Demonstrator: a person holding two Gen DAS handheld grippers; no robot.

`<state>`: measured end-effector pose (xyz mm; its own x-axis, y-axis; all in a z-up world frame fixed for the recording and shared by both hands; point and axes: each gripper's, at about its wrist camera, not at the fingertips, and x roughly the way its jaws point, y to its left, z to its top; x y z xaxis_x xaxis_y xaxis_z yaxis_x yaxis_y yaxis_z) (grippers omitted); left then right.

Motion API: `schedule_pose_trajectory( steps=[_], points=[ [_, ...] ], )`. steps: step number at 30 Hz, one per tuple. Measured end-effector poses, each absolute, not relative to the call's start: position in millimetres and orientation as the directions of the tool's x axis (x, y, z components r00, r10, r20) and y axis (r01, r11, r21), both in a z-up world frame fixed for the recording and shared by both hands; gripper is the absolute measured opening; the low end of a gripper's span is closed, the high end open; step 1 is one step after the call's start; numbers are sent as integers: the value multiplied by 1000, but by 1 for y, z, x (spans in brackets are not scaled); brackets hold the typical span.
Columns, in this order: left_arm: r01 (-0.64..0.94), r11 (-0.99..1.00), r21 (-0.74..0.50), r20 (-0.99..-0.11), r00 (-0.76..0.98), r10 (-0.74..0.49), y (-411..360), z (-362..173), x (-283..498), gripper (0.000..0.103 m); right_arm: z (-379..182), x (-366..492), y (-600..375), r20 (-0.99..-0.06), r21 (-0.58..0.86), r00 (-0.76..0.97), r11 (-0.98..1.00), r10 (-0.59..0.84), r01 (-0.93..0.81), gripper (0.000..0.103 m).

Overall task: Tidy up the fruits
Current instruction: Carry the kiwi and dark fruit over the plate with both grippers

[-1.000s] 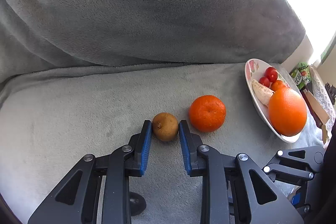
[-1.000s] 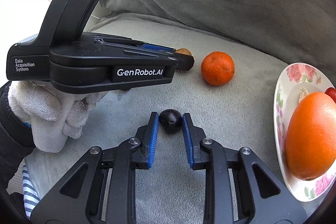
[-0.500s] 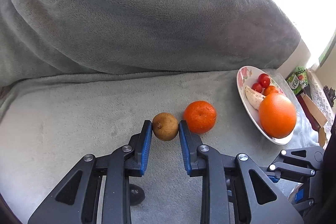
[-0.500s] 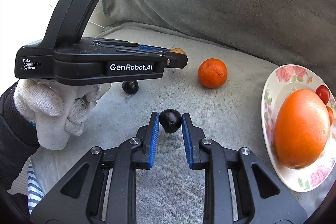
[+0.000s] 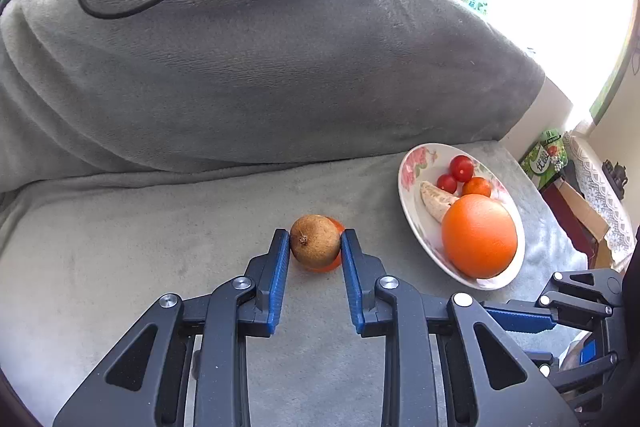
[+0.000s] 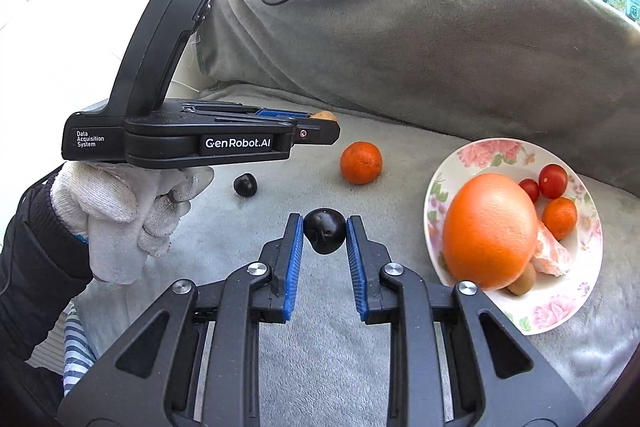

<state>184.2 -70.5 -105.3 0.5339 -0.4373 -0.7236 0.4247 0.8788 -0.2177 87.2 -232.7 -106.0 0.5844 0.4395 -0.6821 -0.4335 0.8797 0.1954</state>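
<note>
White knit glove point(image 6: 108, 203), black sleeve point(image 6: 36, 267)

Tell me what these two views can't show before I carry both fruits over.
- Mandarin, left wrist view: mostly hidden behind the brown fruit in the left claw.
- Small brown fruit on the plate, right wrist view: tucked under the big orange.

Round white plate point(image 6: 476, 155) with pink floral rim. Plush grey blanket point(image 5: 280, 75), plain. Large round orange fruit point(image 6: 488, 231); small red cherry tomatoes point(image 6: 553, 180).
</note>
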Motion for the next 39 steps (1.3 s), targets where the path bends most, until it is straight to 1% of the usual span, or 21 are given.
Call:
schedule_pose_trajectory(
  steps=[18, 32, 39],
  points=[
    [509, 831, -225, -685, 524, -506, -129, -82, 183, 25, -89, 73, -305, -639, 212, 669, 923, 379, -321, 23],
    [566, 792, -230, -688, 481, -544, -175, -85, 188, 25, -93, 78, -349, -646, 213, 698, 951, 309, -224, 23],
    [575, 784, -235, -696, 463, -549, -191, -89, 195, 25, -101, 82, -358, -658, 223, 690, 953, 301, -203, 23]
  ],
)
